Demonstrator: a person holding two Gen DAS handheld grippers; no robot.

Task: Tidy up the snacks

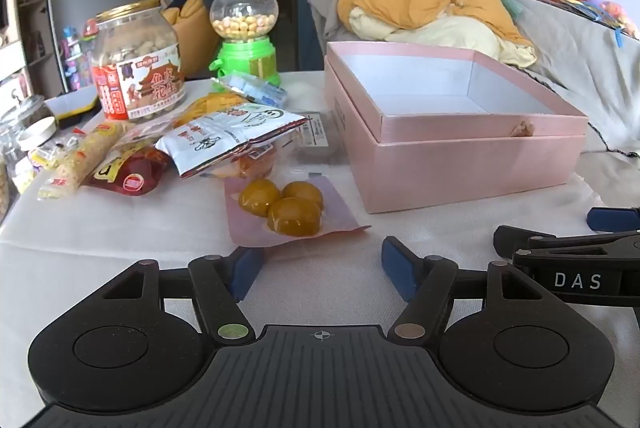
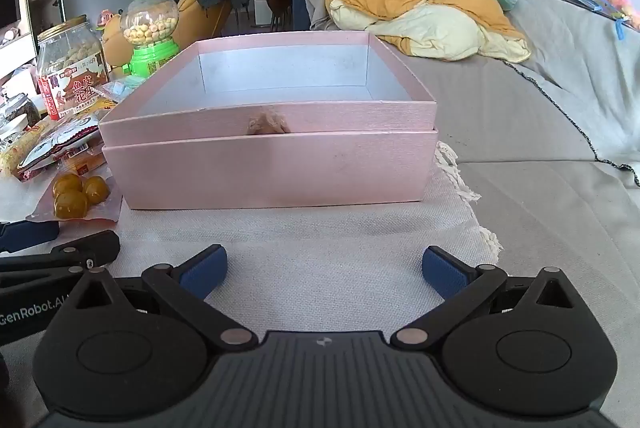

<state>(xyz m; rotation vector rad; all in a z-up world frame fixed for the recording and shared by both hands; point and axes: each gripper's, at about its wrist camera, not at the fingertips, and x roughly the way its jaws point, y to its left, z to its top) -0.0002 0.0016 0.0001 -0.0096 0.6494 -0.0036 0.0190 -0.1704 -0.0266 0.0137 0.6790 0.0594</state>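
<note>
An empty pink box (image 1: 472, 164) (image 2: 272, 168) sits on a white cloth, its inside white. Left of it lies a heap of snacks: a clear pack of three yellow-brown balls (image 1: 282, 206) (image 2: 78, 196), a white and red packet (image 1: 230, 138) (image 2: 60, 144), a dark red packet (image 1: 128, 174) and a long grain bar (image 1: 78, 160). Behind them stand a peanut jar (image 1: 138, 68) (image 2: 72, 68) and a green candy dispenser (image 1: 244, 32) (image 2: 152, 32). My left gripper (image 1: 322, 268) hovers open just in front of the ball pack. My right gripper (image 2: 324, 270) hovers open in front of the box, nothing between its fingers.
A grey sofa (image 2: 540, 108) with an orange and cream quilt (image 2: 420, 0) lies behind and right of the box. Glass jars (image 1: 24, 132) stand at the far left edge. The right gripper's fingers (image 1: 560, 248) show at the right of the left wrist view.
</note>
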